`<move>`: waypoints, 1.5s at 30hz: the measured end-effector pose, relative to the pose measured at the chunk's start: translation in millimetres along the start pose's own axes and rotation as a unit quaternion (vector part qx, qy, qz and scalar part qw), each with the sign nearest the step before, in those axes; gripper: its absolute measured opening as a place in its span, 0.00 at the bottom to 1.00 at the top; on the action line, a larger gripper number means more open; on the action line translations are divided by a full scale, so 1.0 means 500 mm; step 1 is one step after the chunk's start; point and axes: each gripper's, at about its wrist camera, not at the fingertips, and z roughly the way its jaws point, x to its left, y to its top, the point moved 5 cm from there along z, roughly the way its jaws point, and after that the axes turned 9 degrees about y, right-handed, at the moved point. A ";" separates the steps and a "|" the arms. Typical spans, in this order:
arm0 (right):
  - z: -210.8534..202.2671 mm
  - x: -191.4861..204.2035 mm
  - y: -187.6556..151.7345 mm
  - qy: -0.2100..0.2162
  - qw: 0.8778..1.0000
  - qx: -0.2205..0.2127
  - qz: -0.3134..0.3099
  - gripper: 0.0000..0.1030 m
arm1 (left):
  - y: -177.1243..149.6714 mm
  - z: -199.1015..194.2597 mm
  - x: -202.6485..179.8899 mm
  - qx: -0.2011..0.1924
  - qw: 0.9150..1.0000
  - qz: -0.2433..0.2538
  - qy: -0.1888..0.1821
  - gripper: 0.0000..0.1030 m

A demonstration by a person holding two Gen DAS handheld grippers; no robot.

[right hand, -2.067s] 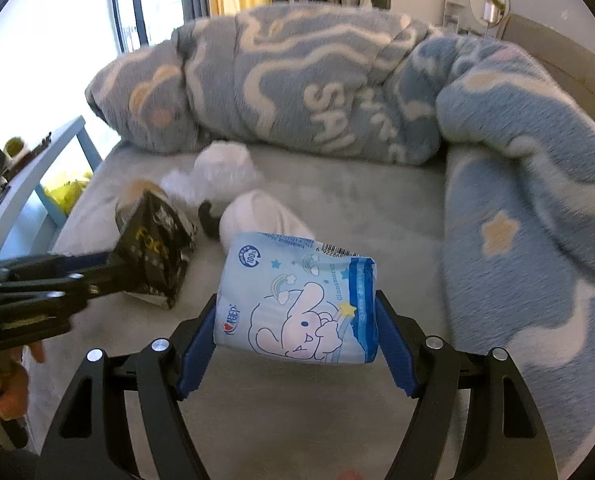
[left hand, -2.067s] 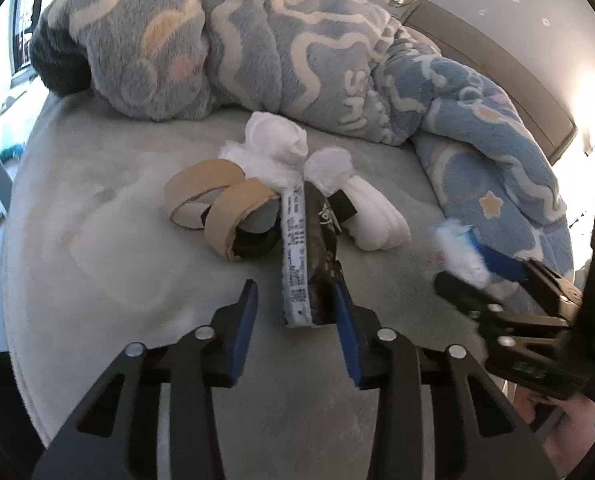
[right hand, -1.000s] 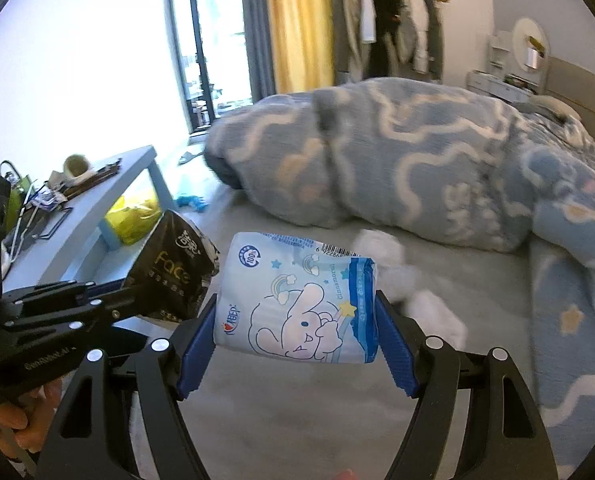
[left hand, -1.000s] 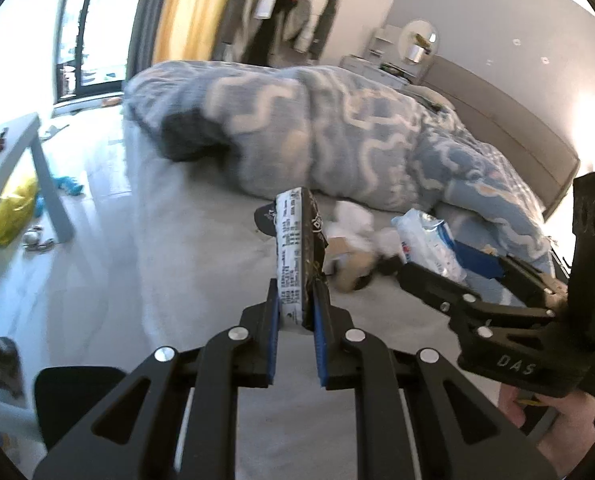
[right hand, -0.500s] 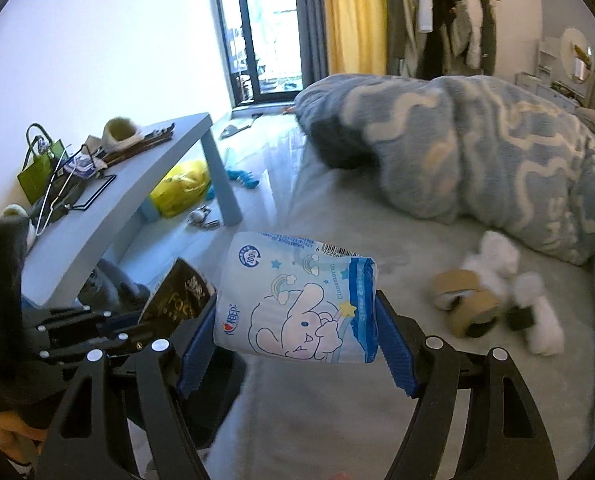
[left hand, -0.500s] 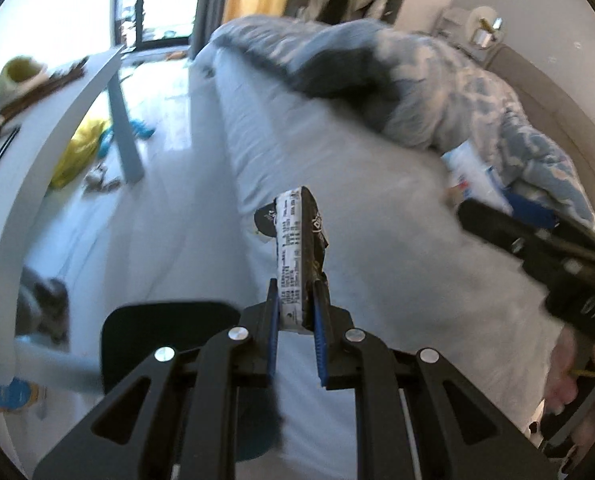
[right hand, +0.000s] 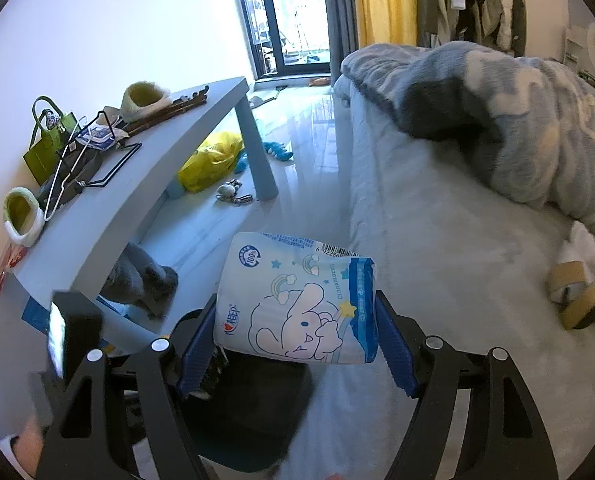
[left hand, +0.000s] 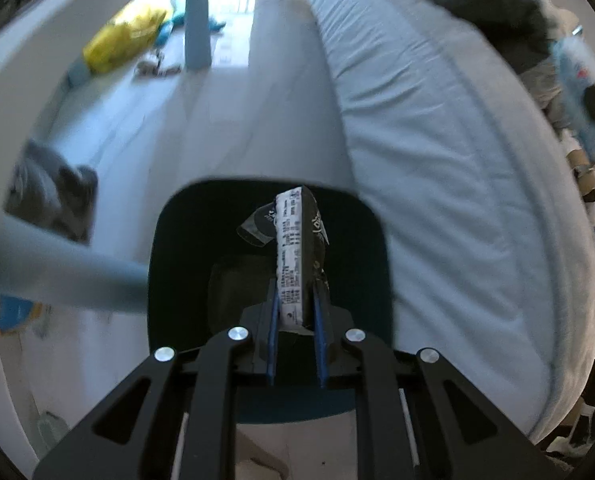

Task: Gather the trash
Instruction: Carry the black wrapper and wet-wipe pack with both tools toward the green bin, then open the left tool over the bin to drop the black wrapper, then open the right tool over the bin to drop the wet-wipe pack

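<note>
Beside the bed (left hand: 437, 152), on the floor, a dark bin (left hand: 169, 264) is seen from above in the left wrist view. At far left of that view, a pale blue table (left hand: 1, 128) and its leg (left hand: 196, 16) are shown, with a yellow bag (left hand: 125, 36) on the floor behind. At centre, the left gripper (left hand: 295, 320) is clamped on a flattened black wrapper (left hand: 301, 252), which is held upright directly over the bin's opening. To the right, the grey-blue mattress edge is shown.

From the right wrist view, a green bag (right hand: 47, 148) and slippers (right hand: 21, 212) are seen on the table at left. At centre, the right gripper (right hand: 297, 348) is closed on a blue-and-white tissue pack (right hand: 297, 304), held above the bin's edge (right hand: 265, 420). At right, cardboard tape rolls (right hand: 573, 292) and white crumpled tissues (right hand: 581, 244) are left on the bed, beside a patterned blanket (right hand: 517, 112).
</note>
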 end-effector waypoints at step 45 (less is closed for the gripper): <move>0.360 0.092 -0.265 -0.002 0.977 0.209 -0.040 0.72 | 0.051 -0.353 0.058 -0.271 0.962 0.008 -0.001 0.40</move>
